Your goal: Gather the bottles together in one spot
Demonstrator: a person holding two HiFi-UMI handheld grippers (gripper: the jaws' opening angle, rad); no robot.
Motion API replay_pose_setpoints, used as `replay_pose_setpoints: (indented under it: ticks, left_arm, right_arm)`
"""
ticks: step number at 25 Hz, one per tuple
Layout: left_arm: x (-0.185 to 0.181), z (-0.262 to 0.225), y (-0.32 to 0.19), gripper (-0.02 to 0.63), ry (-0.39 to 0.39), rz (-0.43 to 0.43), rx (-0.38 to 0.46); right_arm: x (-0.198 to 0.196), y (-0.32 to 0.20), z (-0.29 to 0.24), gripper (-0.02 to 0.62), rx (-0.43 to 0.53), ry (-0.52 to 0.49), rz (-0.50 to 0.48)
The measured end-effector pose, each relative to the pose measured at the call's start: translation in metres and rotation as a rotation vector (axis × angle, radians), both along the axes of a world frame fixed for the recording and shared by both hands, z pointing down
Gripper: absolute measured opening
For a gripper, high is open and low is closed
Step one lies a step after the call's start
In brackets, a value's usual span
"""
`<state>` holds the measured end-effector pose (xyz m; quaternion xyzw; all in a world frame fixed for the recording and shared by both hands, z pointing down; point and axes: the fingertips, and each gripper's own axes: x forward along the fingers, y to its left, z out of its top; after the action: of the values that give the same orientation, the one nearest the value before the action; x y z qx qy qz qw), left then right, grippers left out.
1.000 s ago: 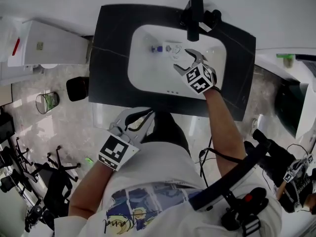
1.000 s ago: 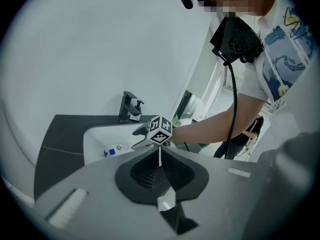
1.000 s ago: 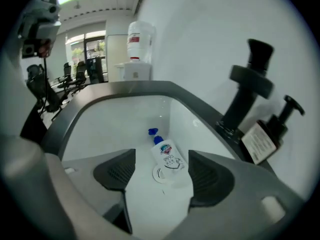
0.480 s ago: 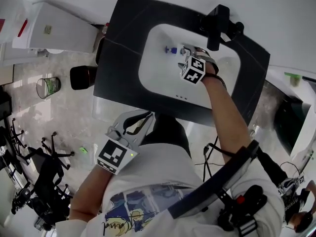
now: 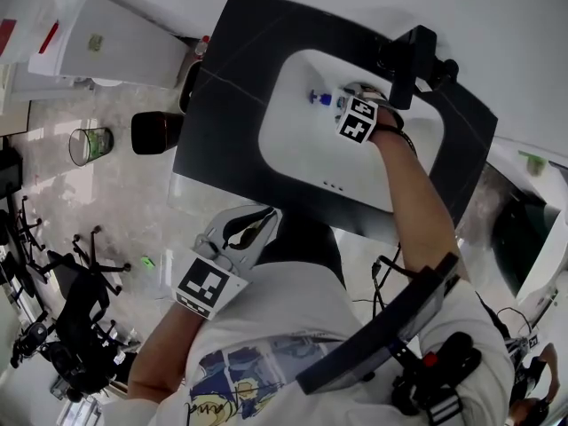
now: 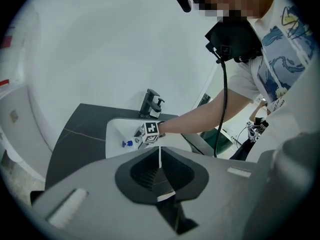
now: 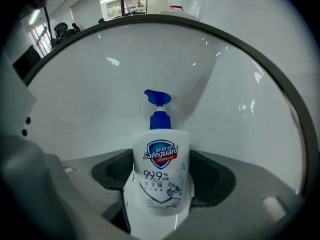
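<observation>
A white hand-soap bottle (image 7: pixel 161 176) with a blue pump lies in the white sink basin (image 5: pixel 293 140). In the head view only its blue pump (image 5: pixel 317 98) shows clearly, just left of my right gripper (image 5: pixel 344 103). My right gripper (image 7: pixel 161 186) stands wide around the bottle's body, which fills the gap between the dark pads; I see no firm squeeze. The left gripper view shows the same bottle (image 6: pixel 126 144) beside the right gripper (image 6: pixel 144 136). My left gripper (image 5: pixel 263 216) hangs by the person's waist, shut and empty (image 6: pixel 160 159).
The basin sits in a black counter (image 5: pixel 222 105) with a black tap (image 5: pixel 404 56) at the back. A small red-topped thing (image 5: pixel 203 44) stands at the counter's far left corner. On the floor to the left are a black bin (image 5: pixel 155 131) and a wire basket (image 5: pixel 89 145).
My right gripper has gone deeper into the basin and slid over the soap bottle, which now lies between its jaws. The left gripper stays by the waist.
</observation>
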<state>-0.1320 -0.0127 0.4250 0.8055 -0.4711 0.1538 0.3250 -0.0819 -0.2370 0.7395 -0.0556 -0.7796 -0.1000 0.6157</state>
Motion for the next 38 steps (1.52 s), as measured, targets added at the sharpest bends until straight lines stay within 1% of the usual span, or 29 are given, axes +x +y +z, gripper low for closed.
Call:
replay_pose_setpoints:
  ticks: [4,8,12,17,23,32,38]
  left_arm:
    - [-0.001,0.000,0.000,0.014,0.000,-0.010,-0.007]
    - [-0.002,0.000,-0.001,0.014,0.001,-0.009,-0.013]
    - [-0.002,0.000,0.001,0.012,0.003,0.002,-0.011]
    - [0.004,-0.005,0.003,0.014,0.005,0.047,-0.003]
    - [0.021,-0.011,0.005,0.014,0.011,0.142,0.017]
    - [0.046,-0.012,0.008,0.014,0.021,0.276,0.037]
    - [0.060,-0.014,0.009,0.012,0.032,0.360,0.046]
  right_arm:
    - [-0.001,0.008,0.003,0.348,-0.064,0.011,0.004]
    - [0.000,0.006,0.001,0.347,-0.061,-0.008,0.052]
    - [0.002,0.005,-0.007,0.344,-0.040,-0.057,0.172]
    - [0.013,0.014,-0.027,0.342,-0.011,-0.148,0.340]
    - [0.028,0.025,-0.062,0.339,-0.001,-0.301,0.556]
    - [0.073,0.024,-0.125,0.339,0.052,-0.510,0.861]
    - [0.115,0.016,-0.159,0.337,0.127,-0.603,1.014]
